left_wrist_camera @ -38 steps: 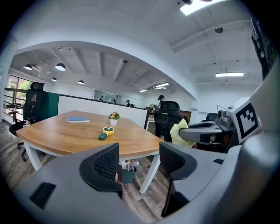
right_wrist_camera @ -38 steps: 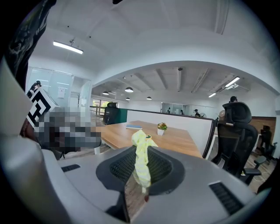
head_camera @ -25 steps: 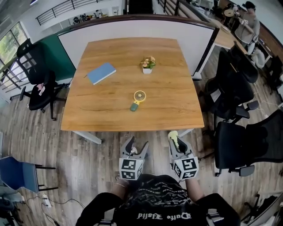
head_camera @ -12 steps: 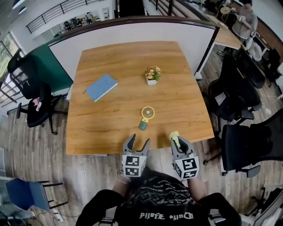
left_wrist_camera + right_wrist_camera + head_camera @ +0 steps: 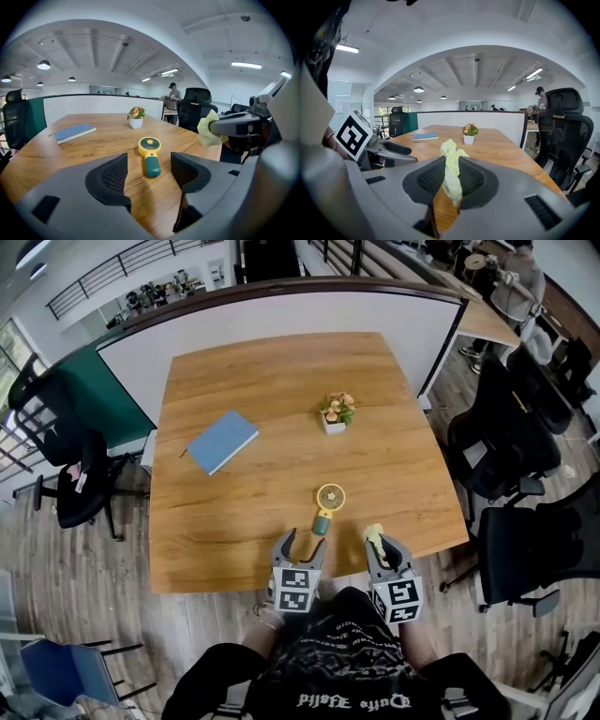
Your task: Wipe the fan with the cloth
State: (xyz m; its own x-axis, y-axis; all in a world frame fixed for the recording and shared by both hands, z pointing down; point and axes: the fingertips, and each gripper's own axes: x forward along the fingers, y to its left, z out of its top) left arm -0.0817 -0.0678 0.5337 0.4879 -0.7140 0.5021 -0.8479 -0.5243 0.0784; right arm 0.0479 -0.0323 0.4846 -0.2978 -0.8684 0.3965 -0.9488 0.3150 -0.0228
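Presently on the wooden desk (image 5: 244,409): one small hand fan (image 5: 326,505), with a round yellow head and a dark green handle. It lies flat near the desk's front edge, head pointing away from the person and handle toward them. One blue book (image 5: 221,441) lies flat toward the desk's left side, well apart from the fan. One small potted plant (image 5: 336,412) in a white pot stands upright beyond the fan, toward the far right. Left gripper (image 5: 300,546): low over the front edge of the desk, just short of the fan's handle, jaws spread apart with nothing held. In the left gripper view the fan shows through the gap between them, untouched. Right gripper (image 5: 383,545): beside the left one at the desk's front edge, to the right of the fan, jaws pressed together on a pale yellow cloth (image 5: 451,169). The cloth's bunched end sticks up above the jaws. Surroundings: a white partition (image 5: 281,320) along the desk's far edge and black office chairs (image 5: 511,549) to the right.
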